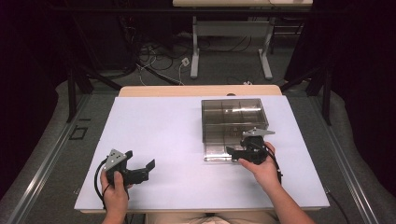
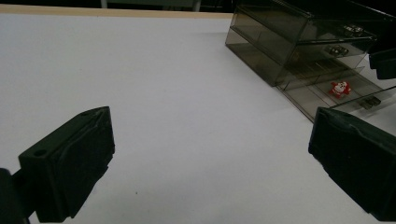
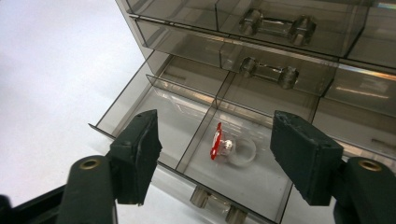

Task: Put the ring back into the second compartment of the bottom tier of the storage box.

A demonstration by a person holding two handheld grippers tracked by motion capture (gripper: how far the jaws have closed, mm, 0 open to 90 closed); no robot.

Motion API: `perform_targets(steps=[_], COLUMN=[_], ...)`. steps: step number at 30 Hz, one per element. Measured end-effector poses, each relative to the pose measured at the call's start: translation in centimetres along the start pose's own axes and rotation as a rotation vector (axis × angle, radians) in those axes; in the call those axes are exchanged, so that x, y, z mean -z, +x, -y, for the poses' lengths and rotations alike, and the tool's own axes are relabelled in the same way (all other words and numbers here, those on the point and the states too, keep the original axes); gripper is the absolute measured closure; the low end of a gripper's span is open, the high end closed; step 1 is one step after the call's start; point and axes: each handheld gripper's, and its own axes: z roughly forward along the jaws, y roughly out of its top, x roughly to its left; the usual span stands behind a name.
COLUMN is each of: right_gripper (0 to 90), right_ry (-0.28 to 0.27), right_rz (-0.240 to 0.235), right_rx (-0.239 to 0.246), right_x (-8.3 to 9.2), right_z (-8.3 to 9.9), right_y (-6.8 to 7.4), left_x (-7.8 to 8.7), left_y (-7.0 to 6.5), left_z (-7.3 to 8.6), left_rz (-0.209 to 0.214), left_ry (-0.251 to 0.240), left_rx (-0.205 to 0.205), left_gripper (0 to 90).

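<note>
Ring [image 3: 229,148] — between wide right gripper [image 3: 217,158] jaws

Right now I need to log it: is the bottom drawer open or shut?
Open. The bottom drawer is pulled out past the upper drawers' fronts in the smoky plastic drawer unit, exposing a red-and-clear ring inside.

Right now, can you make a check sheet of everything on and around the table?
Surface: white table, bare apart from the box.
Job's things: smoky clear drawer box; bottom drawer pulled open; small red-and-white ring lies in its middle compartment.
Clutter: nothing seen.
Grippers: left gripper open, low over bare table, holding nothing; right gripper open at the open drawer, jaws either side of the ring, not touching it.
Cables: a black cable loops from the left gripper; loose cables on the floor beyond.
Surroundings: dark curtains, another table's legs.
</note>
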Motion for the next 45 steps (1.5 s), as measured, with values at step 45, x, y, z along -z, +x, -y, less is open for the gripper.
perform_targets(steps=[45], right_gripper=[0.0], right_ry=[-0.133], right_rz=[0.079], right_rx=[-0.004], right_x=[6.2], right_z=[0.8], right_y=[-1.3], left_x=[0.4], left_y=[-0.2], left_z=[-0.1], left_rz=[0.006], left_ry=[-0.009], left_rx=[-0.011], left_gripper=[0.7])
